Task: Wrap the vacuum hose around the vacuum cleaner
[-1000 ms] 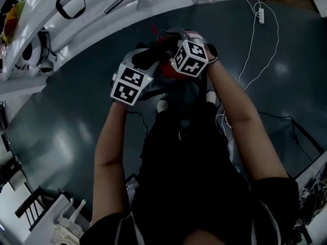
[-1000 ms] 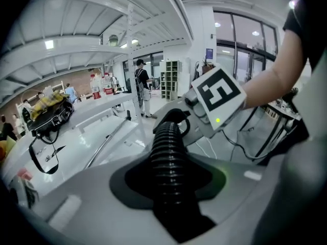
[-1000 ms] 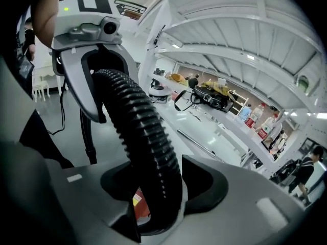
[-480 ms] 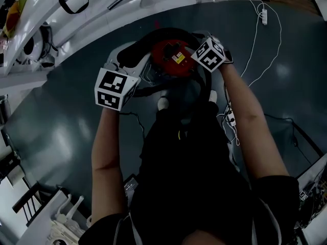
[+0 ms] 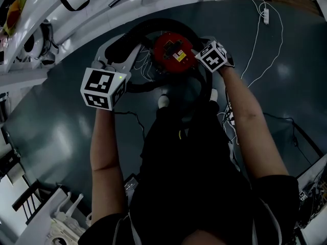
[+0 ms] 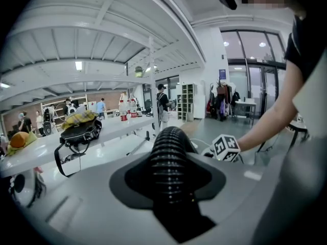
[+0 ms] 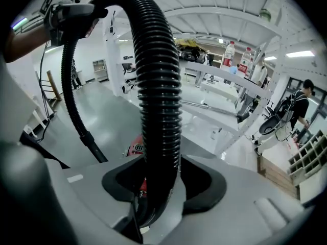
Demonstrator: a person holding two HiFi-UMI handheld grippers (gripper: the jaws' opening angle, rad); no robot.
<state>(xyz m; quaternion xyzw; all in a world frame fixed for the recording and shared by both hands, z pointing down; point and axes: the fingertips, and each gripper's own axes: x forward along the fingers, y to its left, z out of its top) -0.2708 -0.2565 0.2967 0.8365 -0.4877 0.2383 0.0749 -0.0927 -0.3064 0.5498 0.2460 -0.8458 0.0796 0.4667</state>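
Dark grey, glossy floor [image 5: 56,131] fills the head view, with white workbenches [image 5: 71,14] curving across its upper left.

The left gripper [image 6: 168,176] is partly closed, and its jaws are clamped on the black ribbed plastic vacuum hose [image 7: 158,86], which runs straight out between them along the gripper's own line. The right gripper [image 7: 163,185] stands wider. Its jaws have just been closing with the same hose between them, but dark gaps show on either side of the ribs, so it seems to cradle the hose rather than pinch it.

From the left gripper at centre left of the head view, the hose climbs, arches across the top of the frame and drops into the right gripper at centre right. Its long axis is a bow lying left to right.

The round red vacuum cleaner canister [image 5: 172,52] sits on the floor under that bow, inside its curve and between the two grippers. It is just beside the right gripper and well apart from the left, so the right hand is the nearer one.

More black hose trails from the right gripper toward the bottom of the frame, past the person's white shoes [image 5: 163,102].

The coming move, as I judge it, is to lower the bow onto the canister's far side.
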